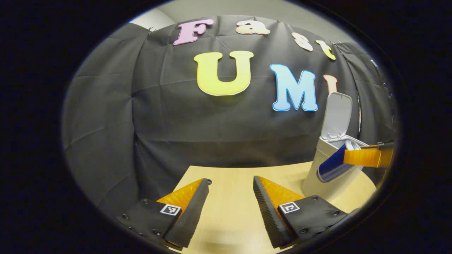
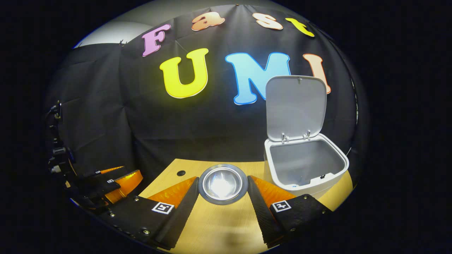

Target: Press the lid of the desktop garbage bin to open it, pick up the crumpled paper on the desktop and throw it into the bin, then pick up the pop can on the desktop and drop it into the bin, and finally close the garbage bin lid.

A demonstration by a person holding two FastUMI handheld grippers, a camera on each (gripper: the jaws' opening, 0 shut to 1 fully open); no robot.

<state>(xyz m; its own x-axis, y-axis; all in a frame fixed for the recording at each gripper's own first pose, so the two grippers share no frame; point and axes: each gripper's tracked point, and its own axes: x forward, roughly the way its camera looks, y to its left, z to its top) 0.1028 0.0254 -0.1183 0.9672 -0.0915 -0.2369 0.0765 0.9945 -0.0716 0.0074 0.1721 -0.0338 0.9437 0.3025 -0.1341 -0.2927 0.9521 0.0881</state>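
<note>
White plastic garbage bin (image 2: 305, 165) sits at 3 o'clock, lid (image 2: 296, 106) up. Right gripper (image 2: 223, 192) pinches the blue metal pop can (image 2: 222, 184) beside it; left gripper (image 1: 231, 197) hangs wide, holding nothing, over the wooden desktop (image 1: 229, 218).

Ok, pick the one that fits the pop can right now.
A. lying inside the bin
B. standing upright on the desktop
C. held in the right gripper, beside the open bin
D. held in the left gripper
C: in the right gripper view the pop can sits end-on between the right gripper fingers, and the left gripper view shows it held against the front of the bin, whose lid stands open.
</note>
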